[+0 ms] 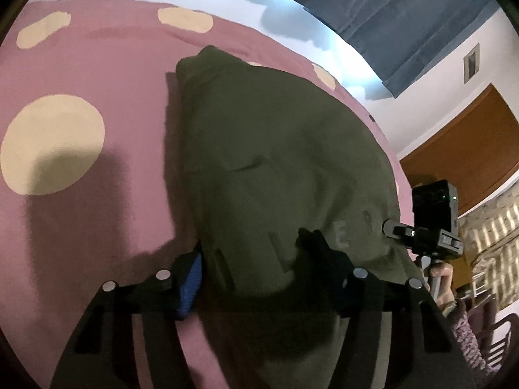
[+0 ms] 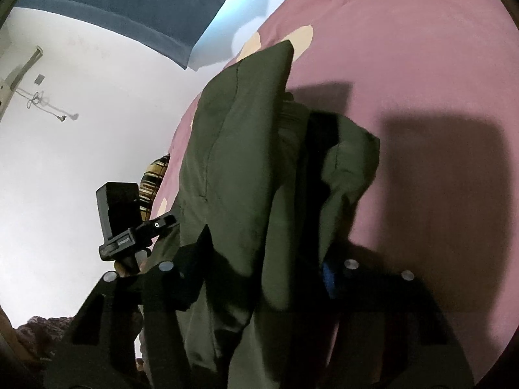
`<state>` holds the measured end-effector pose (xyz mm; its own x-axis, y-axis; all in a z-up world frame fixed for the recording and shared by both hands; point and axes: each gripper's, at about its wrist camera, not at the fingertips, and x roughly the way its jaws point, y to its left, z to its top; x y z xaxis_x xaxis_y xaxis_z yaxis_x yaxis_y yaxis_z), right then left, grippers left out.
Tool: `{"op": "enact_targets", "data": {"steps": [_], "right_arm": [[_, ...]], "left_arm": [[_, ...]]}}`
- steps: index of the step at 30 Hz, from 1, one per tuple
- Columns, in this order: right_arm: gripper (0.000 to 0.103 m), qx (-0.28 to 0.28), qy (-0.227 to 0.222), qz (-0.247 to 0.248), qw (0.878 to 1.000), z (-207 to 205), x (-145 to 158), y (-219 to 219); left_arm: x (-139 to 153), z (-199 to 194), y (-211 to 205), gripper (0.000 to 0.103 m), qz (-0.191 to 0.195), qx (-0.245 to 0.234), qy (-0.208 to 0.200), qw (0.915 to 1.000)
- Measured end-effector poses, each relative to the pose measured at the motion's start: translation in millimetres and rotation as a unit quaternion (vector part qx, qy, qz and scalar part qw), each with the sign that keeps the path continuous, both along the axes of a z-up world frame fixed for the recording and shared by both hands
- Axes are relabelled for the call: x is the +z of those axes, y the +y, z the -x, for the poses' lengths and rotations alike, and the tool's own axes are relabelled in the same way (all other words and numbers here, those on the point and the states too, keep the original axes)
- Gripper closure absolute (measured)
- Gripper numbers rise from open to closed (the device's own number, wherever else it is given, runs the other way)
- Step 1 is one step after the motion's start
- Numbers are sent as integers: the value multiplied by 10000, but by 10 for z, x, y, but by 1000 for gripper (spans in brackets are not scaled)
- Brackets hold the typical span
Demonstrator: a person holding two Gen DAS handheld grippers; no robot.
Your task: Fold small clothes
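Olive-green garment (image 1: 275, 149) sits clenched in my left gripper (image 1: 256, 259) and right gripper (image 2: 262, 259) above pink bedcover (image 1: 97, 81), mid-fold; next I judge it needs laying flat.

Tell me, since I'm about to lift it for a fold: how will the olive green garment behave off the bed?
The olive green garment will likely sag: it drapes in soft folds between the left gripper and the right gripper. It looks thick, so probably weighty. Its matte cloth seems unlikely to slip on the pink bedspread.
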<state>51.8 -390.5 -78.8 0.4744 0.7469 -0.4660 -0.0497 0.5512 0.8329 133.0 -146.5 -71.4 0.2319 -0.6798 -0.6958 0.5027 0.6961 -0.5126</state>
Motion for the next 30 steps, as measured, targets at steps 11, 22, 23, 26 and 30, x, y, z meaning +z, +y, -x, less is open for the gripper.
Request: {"op": "enact_targets", "data": {"steps": [11,22,23,26,30], "right_arm": [[69,-285,-273,-91,9992,-20,51,101],[73,-337,-437,-212,9982,-214,87,367],[73,-329,-419,-297,9981,-278,56,425],[73,-288,-372,-427,9980,-499,-12,620],[73,-161,-229,-538,9982,-866,-123,902]], "left_arm": [[144,69,-68,52,-282,-30,-523,9982],[402,44,235,56,-438,253,-789,9956],[428,-9,301,57,-467,344,-785,9952],[472,-138,472,57,-555,559,-797,9937],[389,-358,736,57,-626,834,-648,9924]]}}
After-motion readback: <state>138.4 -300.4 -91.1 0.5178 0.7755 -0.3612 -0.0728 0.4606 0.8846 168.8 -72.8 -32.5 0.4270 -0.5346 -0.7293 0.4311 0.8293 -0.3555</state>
